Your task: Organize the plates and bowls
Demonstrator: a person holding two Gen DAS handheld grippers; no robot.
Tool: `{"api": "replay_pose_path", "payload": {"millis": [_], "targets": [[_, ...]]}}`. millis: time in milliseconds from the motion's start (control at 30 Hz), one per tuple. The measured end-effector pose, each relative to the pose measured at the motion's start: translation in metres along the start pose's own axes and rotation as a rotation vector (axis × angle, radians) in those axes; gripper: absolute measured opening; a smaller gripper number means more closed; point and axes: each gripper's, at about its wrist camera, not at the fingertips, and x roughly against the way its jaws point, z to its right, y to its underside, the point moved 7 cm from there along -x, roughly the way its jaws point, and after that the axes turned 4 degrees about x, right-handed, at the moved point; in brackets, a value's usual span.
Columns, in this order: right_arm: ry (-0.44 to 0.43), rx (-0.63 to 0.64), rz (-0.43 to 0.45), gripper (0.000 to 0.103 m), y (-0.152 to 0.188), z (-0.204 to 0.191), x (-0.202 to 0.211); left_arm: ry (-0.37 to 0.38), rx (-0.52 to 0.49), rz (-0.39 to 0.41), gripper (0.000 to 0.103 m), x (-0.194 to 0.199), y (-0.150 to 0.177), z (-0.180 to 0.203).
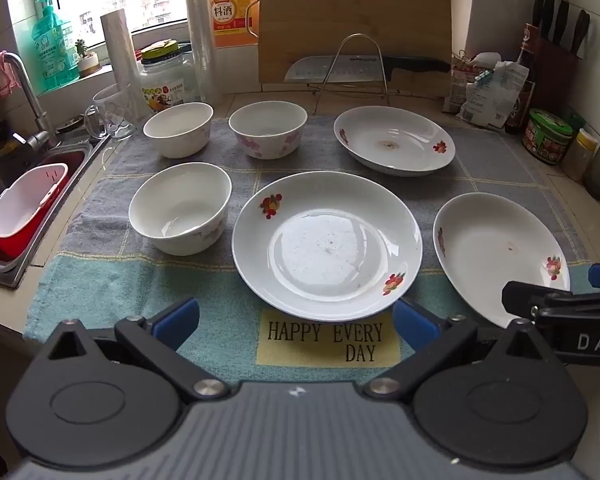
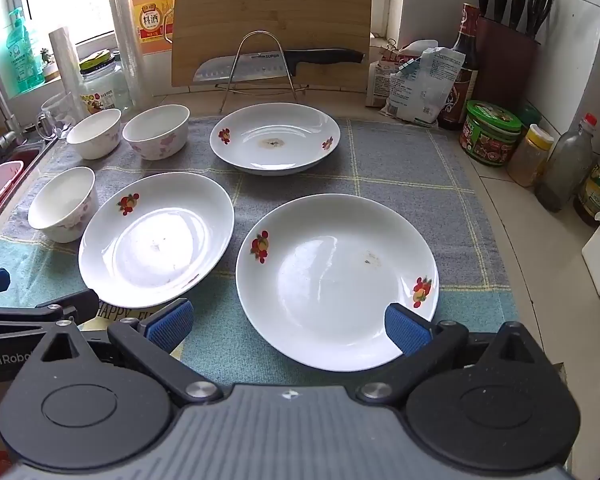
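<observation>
Three plates and three bowls are lying apart on the towel (image 1: 140,280). The left gripper (image 1: 296,322) and right gripper (image 2: 290,326) are hovering with jaws wide open, holding nothing. Better to be lifting the near plate (image 2: 336,280), just right of the middle plate (image 1: 326,240), by its rim.

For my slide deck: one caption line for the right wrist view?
Open right hand-held gripper above three plates and three bowls spread on a towel.

Bare towel (image 2: 400,168) right of plates; jars (image 2: 492,136) crowding far right edge
</observation>
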Motion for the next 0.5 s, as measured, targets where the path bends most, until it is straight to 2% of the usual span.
{"api": "replay_pose_path", "payload": {"millis": [200, 500], "targets": [[0.014, 0.004, 0.003, 0.103, 0.0004, 0.0014, -0.0006, 0.020, 0.010, 0.005, 0.102, 0.0010, 0.0000, -0.0072], [0.004, -0.001, 0.007, 0.103, -0.0018, -0.0042, 0.0020, 0.009, 0.004, -0.008, 0.102, -0.0004, -0.0003, -0.0051]]}}
